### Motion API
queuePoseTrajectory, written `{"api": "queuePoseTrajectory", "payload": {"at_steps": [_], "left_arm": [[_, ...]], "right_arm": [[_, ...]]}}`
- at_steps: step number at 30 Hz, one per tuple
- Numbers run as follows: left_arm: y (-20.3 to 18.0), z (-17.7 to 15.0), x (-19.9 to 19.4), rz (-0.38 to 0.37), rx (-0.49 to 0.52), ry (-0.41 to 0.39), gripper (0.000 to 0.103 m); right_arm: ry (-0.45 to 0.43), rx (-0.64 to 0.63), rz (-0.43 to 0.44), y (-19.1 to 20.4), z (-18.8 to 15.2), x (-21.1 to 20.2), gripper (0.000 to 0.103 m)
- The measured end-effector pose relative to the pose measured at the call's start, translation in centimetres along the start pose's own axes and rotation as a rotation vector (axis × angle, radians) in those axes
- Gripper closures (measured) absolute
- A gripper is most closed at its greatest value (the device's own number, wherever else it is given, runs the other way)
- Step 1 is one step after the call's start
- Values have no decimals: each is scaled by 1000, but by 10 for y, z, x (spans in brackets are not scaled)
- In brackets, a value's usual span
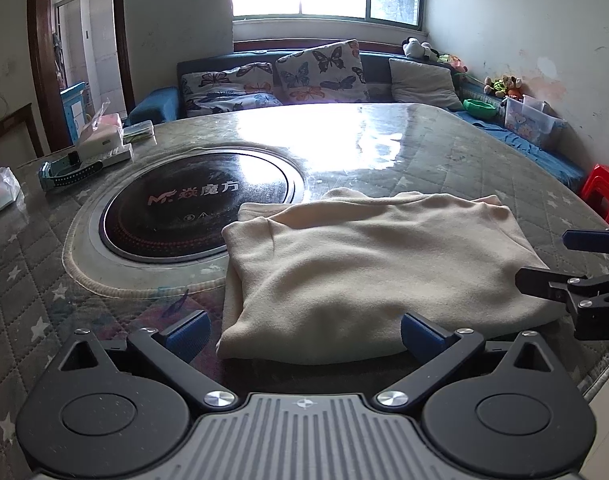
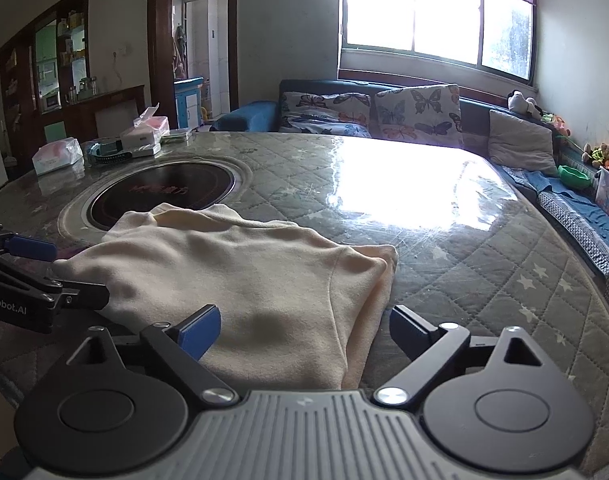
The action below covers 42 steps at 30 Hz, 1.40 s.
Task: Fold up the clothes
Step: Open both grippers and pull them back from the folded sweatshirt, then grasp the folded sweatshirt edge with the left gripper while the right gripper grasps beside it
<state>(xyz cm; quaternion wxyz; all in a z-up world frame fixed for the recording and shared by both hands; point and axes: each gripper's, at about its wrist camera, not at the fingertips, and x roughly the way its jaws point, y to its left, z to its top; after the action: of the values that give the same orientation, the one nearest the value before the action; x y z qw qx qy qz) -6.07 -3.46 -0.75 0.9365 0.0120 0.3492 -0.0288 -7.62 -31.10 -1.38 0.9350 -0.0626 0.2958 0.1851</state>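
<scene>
On desk, 6 o'clock edge: folded shirt [image 1: 368,264] lies flat; left gripper [image 1: 304,332] and right gripper [image 2: 304,332] gape empty astride near corners, likely released.

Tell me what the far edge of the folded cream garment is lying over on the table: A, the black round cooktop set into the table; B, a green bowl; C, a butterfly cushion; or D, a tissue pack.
A: in the left wrist view the cream garment overlaps the near rim of the black round cooktop at its far left corner, away from everything else on the table.
</scene>
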Motion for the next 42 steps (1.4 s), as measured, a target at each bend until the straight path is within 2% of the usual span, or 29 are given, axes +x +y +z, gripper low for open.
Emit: {"api": "queuePoseTrajectory", "payload": {"at_steps": [1,6,12,18,23,25,30,32,34,36,37,39,42], "left_arm": [[0,0,0,-2,1,0,0],[-2,-2,-2,-7,12,-5,0],[6,-3,-4,7,4,-14,0],[38,-4,-5,62,-70,-8,0],[70,-6,-7,127,-140,-21,0],[83,-5,-9,143,-185,-25,0],[103,0,-11,82,-274,-29,1],[105,3,-9,37,-298,-26,1],[106,6,-4,-4,-332,-10,1],[108,8,3,-47,-376,13,1],[109,10,6,-68,-398,24,1],[110,12,12,-112,-443,46,1],[110,17,19,-172,-510,65,3]], "right_arm": [[-1,-1,-2,0,0,0,4],[-16,-13,-6,4,3,-3,2],[-14,-28,57,13,6,-2,2],[7,-163,159,47,9,6,2],[-3,-356,213,94,14,19,4],[-2,-432,232,114,16,26,9],[-6,-571,268,152,15,38,23],[-12,-612,276,164,13,41,33],[-18,-647,281,175,11,45,49],[-26,-653,277,180,10,47,59],[-30,-646,276,179,11,46,68],[-38,-622,279,177,14,45,81],[-54,-549,300,165,21,38,87]]}}
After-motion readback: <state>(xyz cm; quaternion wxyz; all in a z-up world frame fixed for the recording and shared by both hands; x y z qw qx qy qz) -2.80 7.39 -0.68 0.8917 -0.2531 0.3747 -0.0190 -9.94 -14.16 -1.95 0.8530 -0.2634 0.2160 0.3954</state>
